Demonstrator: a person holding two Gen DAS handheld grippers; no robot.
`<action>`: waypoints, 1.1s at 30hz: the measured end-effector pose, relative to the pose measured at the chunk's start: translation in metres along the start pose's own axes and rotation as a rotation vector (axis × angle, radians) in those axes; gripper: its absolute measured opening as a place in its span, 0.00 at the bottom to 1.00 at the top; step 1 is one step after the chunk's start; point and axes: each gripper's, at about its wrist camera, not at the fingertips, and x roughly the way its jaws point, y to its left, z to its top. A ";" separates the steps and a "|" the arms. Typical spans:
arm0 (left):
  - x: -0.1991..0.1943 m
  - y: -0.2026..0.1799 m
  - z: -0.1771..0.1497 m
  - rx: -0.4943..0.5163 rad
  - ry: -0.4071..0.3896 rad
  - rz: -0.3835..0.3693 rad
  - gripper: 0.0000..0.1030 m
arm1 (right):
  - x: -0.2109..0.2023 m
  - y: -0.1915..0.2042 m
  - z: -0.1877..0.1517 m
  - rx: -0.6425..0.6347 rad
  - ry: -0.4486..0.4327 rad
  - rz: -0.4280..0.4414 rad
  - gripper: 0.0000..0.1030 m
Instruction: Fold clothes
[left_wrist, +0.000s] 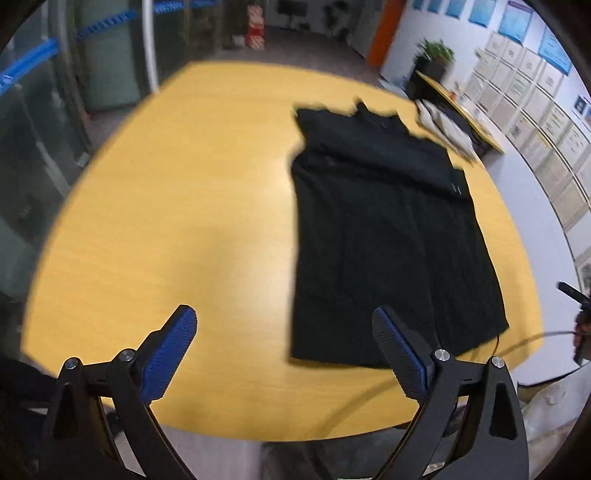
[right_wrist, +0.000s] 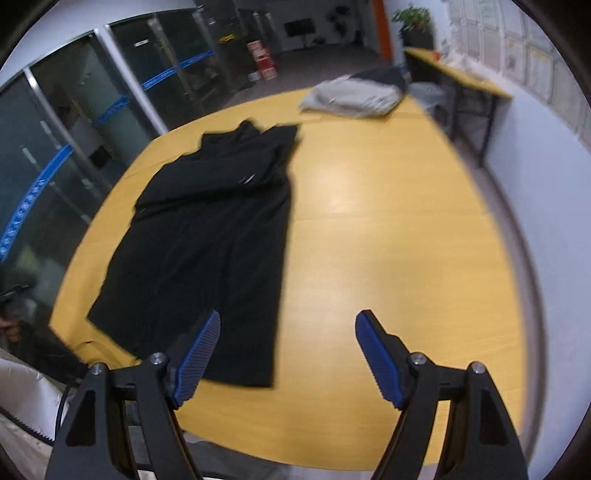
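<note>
A black garment (left_wrist: 388, 236) lies flat on the yellow wooden table (left_wrist: 177, 221), folded into a long narrow strip with its collar at the far end. In the right wrist view the garment (right_wrist: 210, 236) lies left of centre on the table (right_wrist: 388, 258). My left gripper (left_wrist: 284, 317) is open and empty, held above the table near the garment's near left corner. My right gripper (right_wrist: 288, 321) is open and empty, held above the garment's near right corner. Neither gripper touches the cloth.
A pile of folded grey and dark clothes (right_wrist: 354, 94) sits at the table's far edge, also in the left wrist view (left_wrist: 447, 129). A cable (left_wrist: 369, 398) hangs past the near edge. A second yellow table (right_wrist: 458, 74) and glass partitions (right_wrist: 74, 122) stand beyond.
</note>
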 end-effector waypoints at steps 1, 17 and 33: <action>0.021 -0.006 -0.005 0.018 0.043 -0.017 0.94 | 0.017 0.006 -0.007 0.004 0.018 0.026 0.77; 0.154 -0.016 -0.022 0.044 0.248 -0.128 0.94 | 0.167 0.052 -0.065 -0.036 0.195 0.012 0.77; 0.148 -0.012 -0.035 0.048 0.255 -0.107 0.57 | 0.167 0.046 -0.063 -0.053 0.193 -0.050 0.68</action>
